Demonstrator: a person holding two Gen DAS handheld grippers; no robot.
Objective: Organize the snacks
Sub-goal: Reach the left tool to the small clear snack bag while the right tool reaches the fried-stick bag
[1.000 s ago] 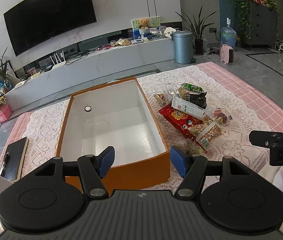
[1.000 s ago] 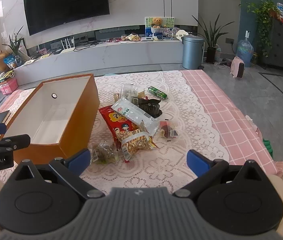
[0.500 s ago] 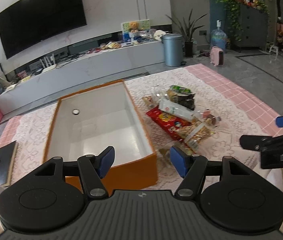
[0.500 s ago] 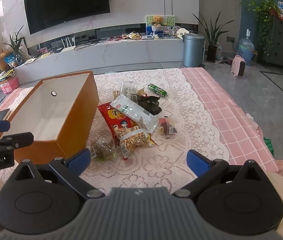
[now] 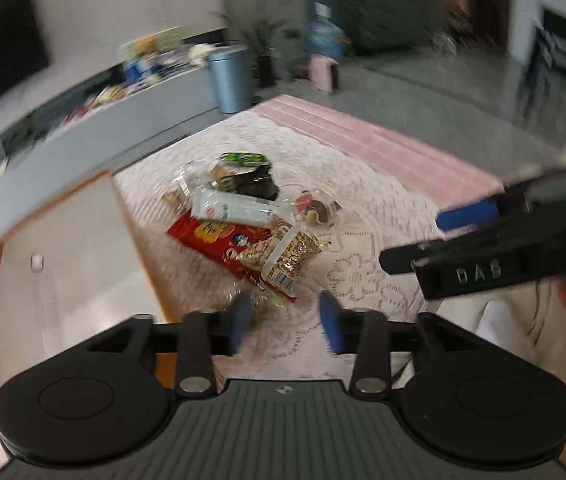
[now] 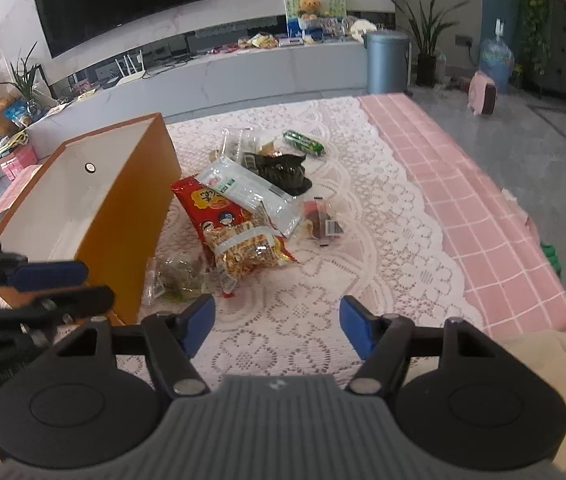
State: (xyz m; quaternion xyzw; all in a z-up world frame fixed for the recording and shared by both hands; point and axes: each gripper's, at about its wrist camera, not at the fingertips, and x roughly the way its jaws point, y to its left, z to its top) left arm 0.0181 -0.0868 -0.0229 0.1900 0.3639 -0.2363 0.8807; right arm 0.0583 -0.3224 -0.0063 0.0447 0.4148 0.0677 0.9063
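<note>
A heap of snack packets lies on the lace cloth: a red bag (image 6: 207, 204), a clear peanut bag (image 6: 249, 250), a white packet (image 6: 243, 190), a dark bag (image 6: 283, 170), a green stick (image 6: 303, 142) and a clear pouch of greenish sweets (image 6: 175, 276). An orange box (image 6: 95, 196) with a white inside stands open to their left. My left gripper (image 5: 285, 322) hovers just short of the heap, jaws closing, nothing between them; the view is blurred. My right gripper (image 6: 277, 326) hangs over bare lace before the heap, jaws closing on nothing.
The pink checked tablecloth (image 6: 463, 184) runs along the right edge of the table. Beyond it are a grey floor, a blue-grey bin (image 6: 387, 62), a long TV bench (image 6: 223, 72) and plants. A cream sleeve (image 6: 555, 364) shows at the lower right.
Both grippers have narrowed their jaws and sunk toward the table. The left one has swung right, from over the box to the snack heap, and rolled.
</note>
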